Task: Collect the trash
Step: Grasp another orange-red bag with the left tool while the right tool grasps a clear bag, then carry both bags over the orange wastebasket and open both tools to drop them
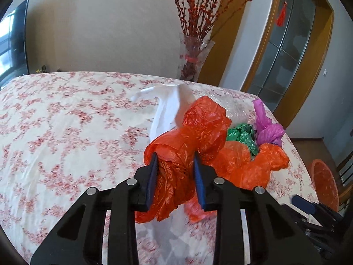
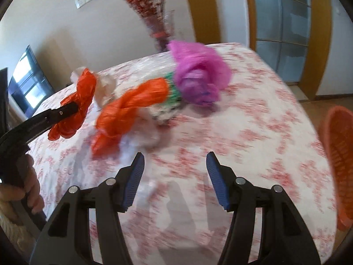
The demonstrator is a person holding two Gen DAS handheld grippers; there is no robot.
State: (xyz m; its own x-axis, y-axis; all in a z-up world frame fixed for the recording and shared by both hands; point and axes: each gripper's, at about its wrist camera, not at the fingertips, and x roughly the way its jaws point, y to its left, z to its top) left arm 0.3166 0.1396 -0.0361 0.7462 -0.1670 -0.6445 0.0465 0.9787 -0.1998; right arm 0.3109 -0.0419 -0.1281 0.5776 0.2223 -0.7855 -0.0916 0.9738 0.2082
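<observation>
My left gripper (image 1: 175, 156) is shut on a crumpled orange plastic bag (image 1: 194, 132), which bulges above and below its blue pads. The right wrist view shows the same gripper (image 2: 72, 108) gripping that bag (image 2: 75, 101), lifted a little off the cloth. A second orange bag (image 1: 253, 163) (image 2: 130, 106), a green bag (image 1: 242, 137) (image 2: 174, 88), a purple bag (image 1: 267, 128) (image 2: 198, 75) and white plastic (image 1: 167, 108) lie heaped on the floral tablecloth (image 1: 66, 121). My right gripper (image 2: 175, 161) hangs open over bare cloth in front of the heap, nothing between its fingers.
An orange mesh basket (image 2: 339, 154) (image 1: 324, 183) stands off the table's right edge. A glass vase (image 1: 194, 59) of red branches stands behind the table's far edge. A hand (image 2: 24, 187) holds the left gripper's handle. Wooden-framed glass doors (image 1: 286, 55) are at the right.
</observation>
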